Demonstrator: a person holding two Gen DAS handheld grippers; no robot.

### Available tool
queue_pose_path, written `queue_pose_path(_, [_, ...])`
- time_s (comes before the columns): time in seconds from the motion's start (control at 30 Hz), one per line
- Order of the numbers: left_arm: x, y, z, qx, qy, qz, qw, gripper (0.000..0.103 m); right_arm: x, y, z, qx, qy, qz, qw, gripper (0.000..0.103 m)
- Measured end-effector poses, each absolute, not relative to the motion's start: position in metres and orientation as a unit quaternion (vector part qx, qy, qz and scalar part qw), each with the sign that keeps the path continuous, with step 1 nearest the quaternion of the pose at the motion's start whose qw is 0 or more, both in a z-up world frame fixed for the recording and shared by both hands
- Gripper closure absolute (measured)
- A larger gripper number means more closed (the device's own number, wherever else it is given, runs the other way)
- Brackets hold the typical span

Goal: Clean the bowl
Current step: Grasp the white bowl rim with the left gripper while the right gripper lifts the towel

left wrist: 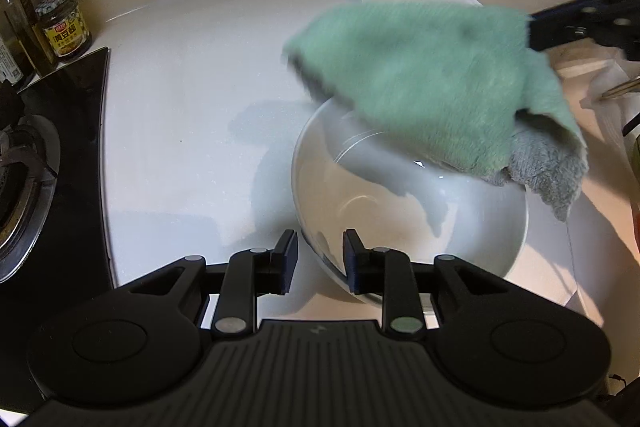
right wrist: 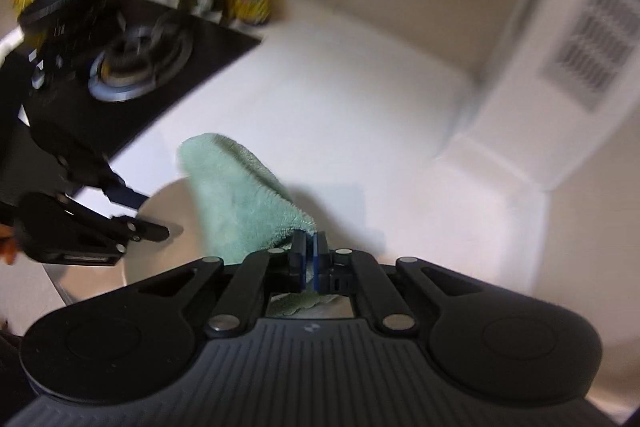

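White countertop (left wrist: 192,75) runs back to a tiled corner, with a black gas hob (left wrist: 48,155) and a sauce jar (left wrist: 66,27) off to one side. On it sits the white bowl (left wrist: 400,211), its near rim passing between the spread fingers of my left gripper (left wrist: 320,251); the pads stand apart and I cannot see them pressing the rim, so I judge the bowl is free. My right gripper (right wrist: 310,247) is pinched tight on a corner of the green cloth (left wrist: 424,83), which hangs blurred above the bowl's far side, its grey underside drooping over the rim. My worry is that the trailing cloth drags on that rim and, with nothing clamping the bowl, tips or slides it across the slick counter. A thin corner grip could also let the cloth slip free.
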State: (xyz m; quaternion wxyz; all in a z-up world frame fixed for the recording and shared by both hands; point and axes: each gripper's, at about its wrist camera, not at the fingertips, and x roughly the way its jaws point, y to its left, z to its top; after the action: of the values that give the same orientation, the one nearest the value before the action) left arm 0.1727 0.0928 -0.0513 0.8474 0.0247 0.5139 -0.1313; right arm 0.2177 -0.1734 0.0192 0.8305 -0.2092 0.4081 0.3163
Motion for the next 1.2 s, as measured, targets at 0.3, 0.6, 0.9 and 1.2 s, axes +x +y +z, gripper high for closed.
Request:
queue_pose_path(0.3, [0.171,0.088,-0.056,0.033,0.513,-0.134,0.847,0.072,0.206,-0.185,0.003,-0.187,0.400,0.235,0.866,0.103])
queue_pose_path(0.6, [0.167,0.085,-0.058,0.027,0.508,-0.130,0.851,0.072,0.205,-0.206,0.060,-0.109,0.345,0.245,0.900,0.103])
queue_pose_path(0.9, [0.165,0.083,-0.058,0.024,0.506,-0.129,0.852,0.072,0.222,-0.158,-0.014,-0.085,0.442,0.292,0.844,0.100])
queue_pose_path(1.2, [0.165,0.091,-0.059,-0.002,0.503,-0.130,0.854,0.072,0.223,-0.180,-0.022,-0.051,0.460,0.276,0.842,0.077])
